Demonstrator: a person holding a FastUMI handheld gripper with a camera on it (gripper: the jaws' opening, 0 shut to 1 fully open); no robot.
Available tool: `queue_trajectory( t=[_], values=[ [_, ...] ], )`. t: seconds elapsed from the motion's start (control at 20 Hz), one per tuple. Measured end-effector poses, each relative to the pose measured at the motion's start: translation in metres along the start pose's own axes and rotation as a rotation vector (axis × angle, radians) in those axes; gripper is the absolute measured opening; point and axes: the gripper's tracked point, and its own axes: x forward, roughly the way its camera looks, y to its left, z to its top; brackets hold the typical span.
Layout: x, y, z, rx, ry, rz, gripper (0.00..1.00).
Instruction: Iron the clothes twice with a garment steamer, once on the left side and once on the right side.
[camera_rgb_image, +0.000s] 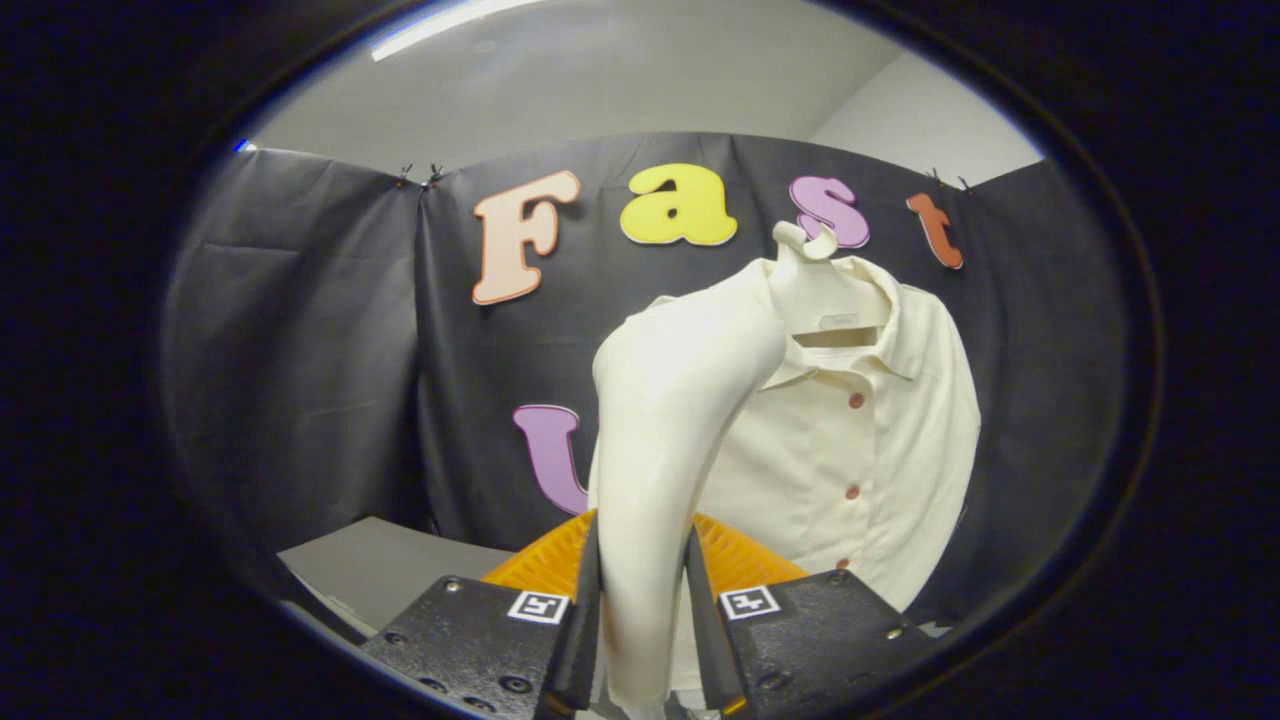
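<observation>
A cream garment steamer rises between my fingers, its handle pinched on both sides by the gripper, which is shut on it. Its broad head leans up and to the right, reaching the left shoulder area of a cream button-up shirt. The shirt hangs on a cream hanger against the black cloth wall, just beyond the fingers. The steamer covers the shirt's left side; the button row and right sleeve are in plain sight.
An orange ribbed object sits just behind the fingers, below the steamer handle. A grey table surface lies to the left of it. The black cloth wall closes off the back.
</observation>
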Motion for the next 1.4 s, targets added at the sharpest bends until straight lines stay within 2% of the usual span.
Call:
queue_trajectory(
  t=[0.25, 0.45, 0.8, 1.4],
  values=[
    [0.032, -0.019, -0.015, -0.005, 0.051, -0.043, 0.41],
    [0.038, -0.019, -0.037, 0.032, 0.082, -0.026, 0.41],
    [0.033, -0.017, -0.079, 0.056, 0.147, 0.0, 0.41],
    [0.017, -0.016, -0.182, 0.048, 0.321, 0.061, 0.41]
  ],
)
